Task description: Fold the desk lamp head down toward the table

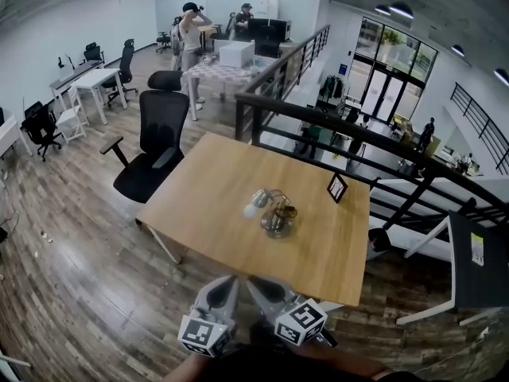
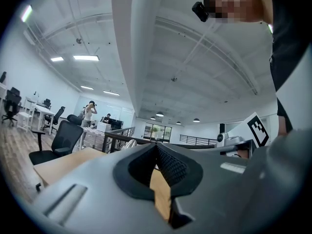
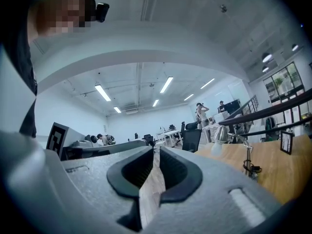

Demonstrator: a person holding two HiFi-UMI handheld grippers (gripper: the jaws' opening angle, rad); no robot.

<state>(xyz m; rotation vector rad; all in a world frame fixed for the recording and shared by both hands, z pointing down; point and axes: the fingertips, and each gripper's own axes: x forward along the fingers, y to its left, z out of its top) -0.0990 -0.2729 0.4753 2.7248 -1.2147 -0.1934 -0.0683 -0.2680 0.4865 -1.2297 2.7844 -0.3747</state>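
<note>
- The left gripper (image 2: pixel 157 149), a grey hand-held tool with black ribbed pads, has its jaws pressed together at the tips, and nothing is between them.
- The right gripper (image 3: pixel 153 156), of the same build, has its jaws slightly spread, with a narrow slit between the pads. Only the floor shows through it.
- In the head view both grippers lie side by side at the bottom edge, short of the near side of the table and well apart from the lamp.
- The silver metal desk lamp (image 1: pixel 274 212) stands on its round base near the middle of the light wooden rectangular table (image 1: pixel 207 213).
- In the right gripper view the lamp's thin stem rises from the base, and the lamp head (image 3: pixel 222 134), with its pale bulb, juts sideways from the top, tilted down and away from the stem.
- A small black picture frame (image 1: pixel 337 187) stands upright on the table, near its far right corner and clear of the lamp.
- A black office chair (image 1: pixel 155 146) sits just beside the table's left side.
- A dark metal railing (image 1: pixel 334 122) runs behind the table.
- Two people (image 1: pixel 191 30) stand by desks far back in the room.
</note>
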